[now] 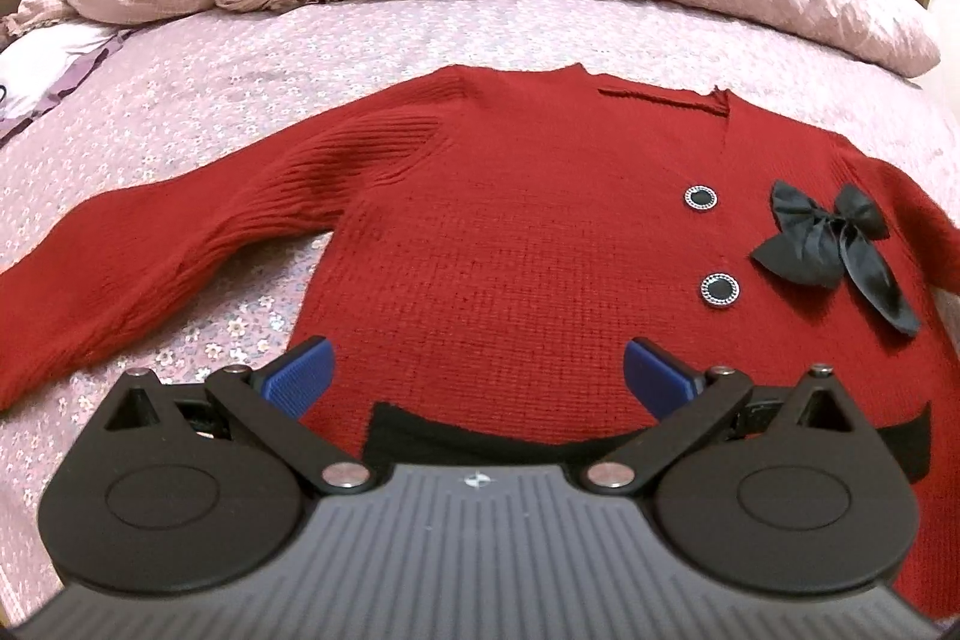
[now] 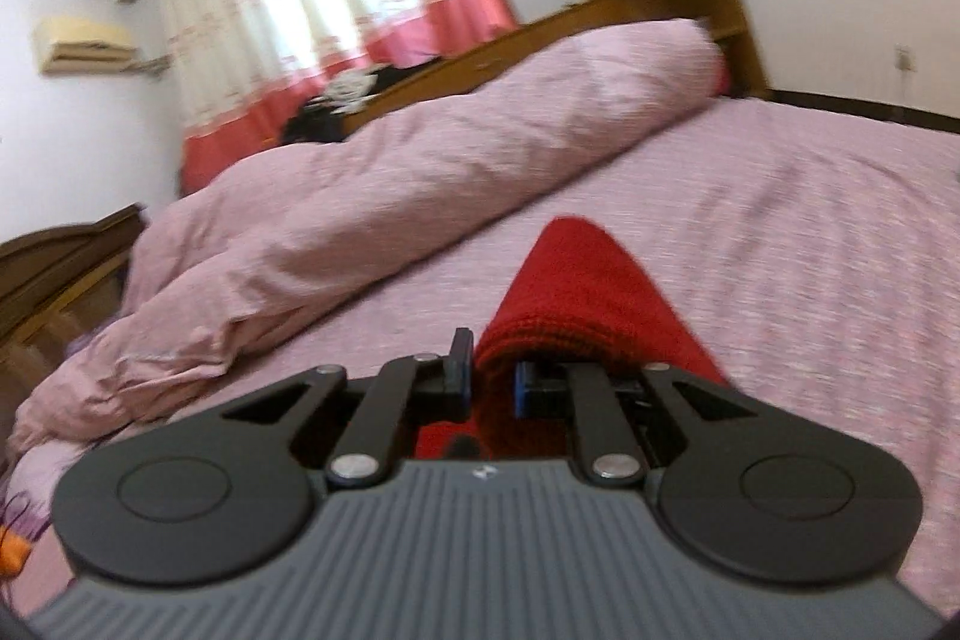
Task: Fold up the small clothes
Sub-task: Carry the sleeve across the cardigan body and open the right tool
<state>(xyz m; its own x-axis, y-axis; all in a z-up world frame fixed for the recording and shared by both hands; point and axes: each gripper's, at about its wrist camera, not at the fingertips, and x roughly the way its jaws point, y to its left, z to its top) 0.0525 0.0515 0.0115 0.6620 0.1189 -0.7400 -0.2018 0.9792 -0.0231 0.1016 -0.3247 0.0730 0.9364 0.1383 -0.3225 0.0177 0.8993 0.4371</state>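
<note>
We see red knit cardigan point(image 1: 480, 232) flat on bed point(image 1: 270, 58). Left gripper point(image 1: 478, 370) jaws wide above hem. Right gripper point(image 2: 492, 379) pinches sleeve point(image 2: 576, 280); thick knit may slip, bow point(image 1: 834, 244) may bunch fold.

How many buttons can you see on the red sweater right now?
2. Both sit on the red sweater just left of the black bow: upper button, lower button. More may be hidden behind the left tool.
</note>
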